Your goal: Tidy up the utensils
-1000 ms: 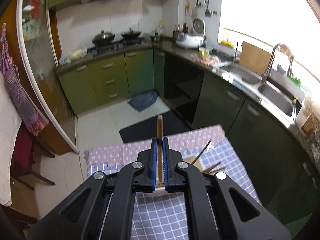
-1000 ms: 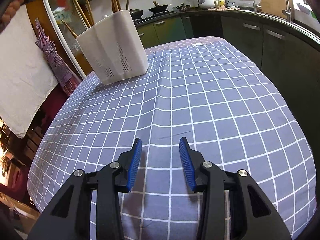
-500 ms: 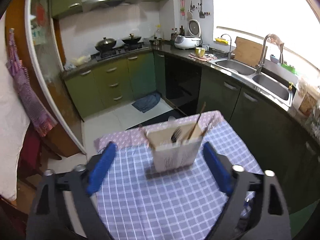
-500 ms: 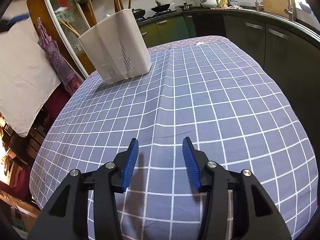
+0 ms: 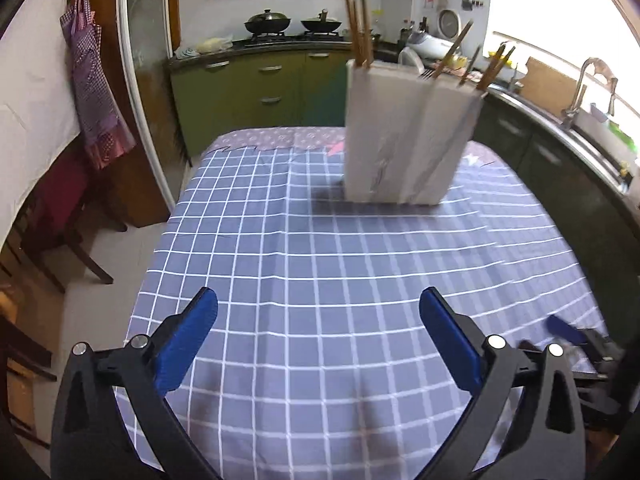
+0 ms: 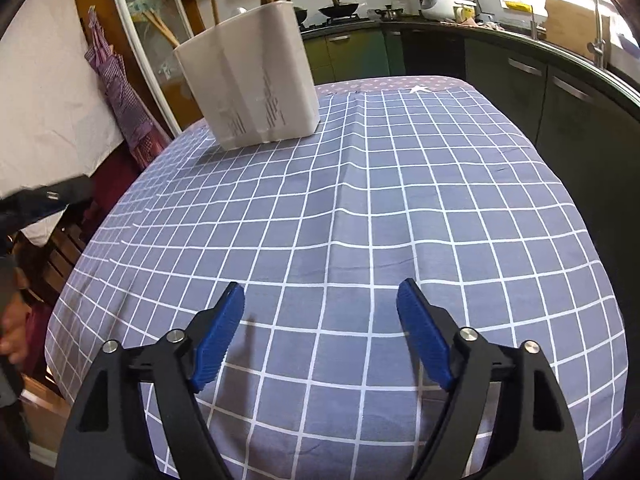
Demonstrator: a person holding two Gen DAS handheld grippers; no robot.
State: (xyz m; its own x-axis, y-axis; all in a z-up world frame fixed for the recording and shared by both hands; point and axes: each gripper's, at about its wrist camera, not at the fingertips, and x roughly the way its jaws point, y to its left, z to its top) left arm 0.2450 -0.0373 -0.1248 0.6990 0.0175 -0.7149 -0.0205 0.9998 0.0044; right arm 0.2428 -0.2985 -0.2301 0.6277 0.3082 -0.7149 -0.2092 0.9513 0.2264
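The white holder (image 5: 404, 136) stood upright at the far end of the checked tablecloth (image 5: 320, 264), chopsticks (image 5: 360, 28) sticking up from it. The left gripper (image 5: 318, 312) hung spread wide over bare cloth, empty. The right gripper (image 6: 320, 312) had just been opening, with nothing between its jaws.

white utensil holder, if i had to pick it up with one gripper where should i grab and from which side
Probably by the upper rim of one narrow end wall of the white utensil holder, coming from above with one jaw inside and one outside. It stands upright on the checked tablecloth; its broad faces look too wide for the jaws. The chopsticks sticking up crowd the top, so choose the clearest corner.
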